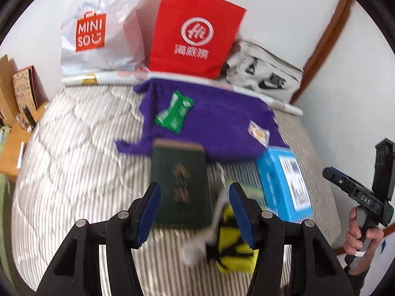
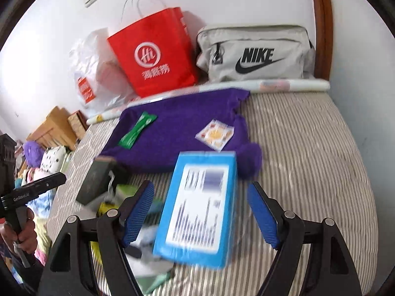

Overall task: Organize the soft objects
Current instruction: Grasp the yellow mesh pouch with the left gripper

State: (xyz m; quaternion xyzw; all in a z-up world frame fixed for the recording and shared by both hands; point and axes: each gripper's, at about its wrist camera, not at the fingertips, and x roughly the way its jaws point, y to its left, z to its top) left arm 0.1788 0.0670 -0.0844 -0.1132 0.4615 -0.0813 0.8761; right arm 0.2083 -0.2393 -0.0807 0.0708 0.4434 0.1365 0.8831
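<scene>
Judging by how things lie, I am near the start — nothing on the striped bed cover (image 2: pixel 308 148) looks sorted yet. The purple cloth (image 2: pixel 182 133) lies spread flat across the far middle of the bed, one of it, unfolded, with one green sachet (image 2: pixel 137 133) on its left part and one small white patterned packet (image 2: pixel 214 135) on its right part. Near me sit one blue box (image 2: pixel 197 209), one dark green book (image 1: pixel 182 182) to its left, and between them a blurred heap — a yellow and black soft item (image 1: pixel 234 246) with something white and fluffy (image 1: pixel 197 244) against it; I cannot tell how many pieces that heap holds.

Along the far wall stand three bags: one white plastic shopping bag (image 1: pixel 98 29) at left, one red paper bag (image 1: pixel 192 32) in the middle, one grey pouch (image 2: pixel 254 54) at right.

My left gripper (image 1: pixel 195 209) hangs released and empty above the book and the heap, its jaws parted and touching nothing. My right gripper (image 2: pixel 200 212) is also released, jaws wide on either side of the blue box, pads clear of it.

What is left, I judge, is nearly everything: clearing the sachet and packet off the cloth, folding it, and gathering the soft heap.
</scene>
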